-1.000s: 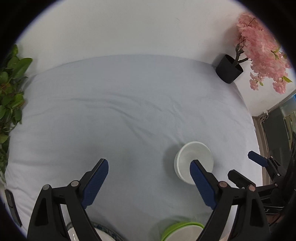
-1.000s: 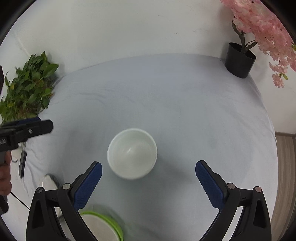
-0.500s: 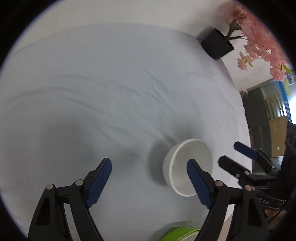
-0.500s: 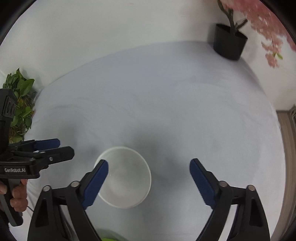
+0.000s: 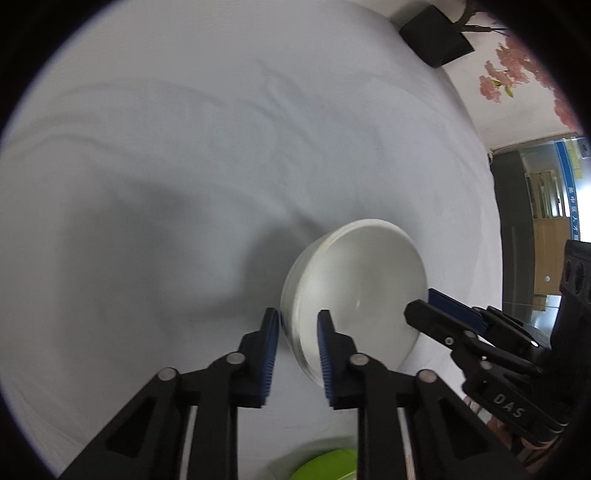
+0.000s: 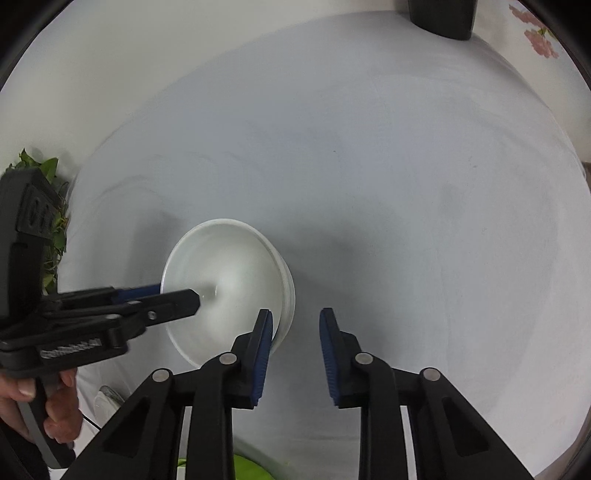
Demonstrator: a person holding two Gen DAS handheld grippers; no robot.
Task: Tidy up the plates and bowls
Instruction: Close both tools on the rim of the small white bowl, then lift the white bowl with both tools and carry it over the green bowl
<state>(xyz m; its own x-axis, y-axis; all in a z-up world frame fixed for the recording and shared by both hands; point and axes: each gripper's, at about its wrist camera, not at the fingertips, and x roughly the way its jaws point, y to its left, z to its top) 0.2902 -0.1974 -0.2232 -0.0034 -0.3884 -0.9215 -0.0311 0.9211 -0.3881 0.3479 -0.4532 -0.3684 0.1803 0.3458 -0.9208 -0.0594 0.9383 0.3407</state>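
Nearest the cameras, a slice of green-rimmed dish (image 5: 325, 461) shows at the bottom edge, on the grey cloth of the table (image 5: 184, 184) and just short of the grippers. Next out, the left gripper (image 5: 295, 345) has its jaws drawn narrow across the wall of the white bowl (image 5: 354, 291) — one blue pad outside, the other inside the rim. Whether the pads are truly pressing is hard to tell, though the bowl looks tipped up on its side rather than flat, which suggests it is being held. The right gripper (image 6: 297, 343) is also narrowed; its left finger sits against the bowl's opposite rim while the other finger stands over bare cloth, so it appears to hold nothing.

The bowl looks like glazed ceramic or hard melamine — stiff, smooth, probably slippery under rubber pads, and liable to chip if dropped. It should be light enough for a one-sided rim pinch, but such a hold lets it swing; seating the pads deep over the rim and keeping it low seems wise.

Farther off, a black pot (image 6: 441, 18) with pink blossoms (image 5: 498, 81) stands at the table's far edge, and green leaves (image 6: 48, 229) at the left
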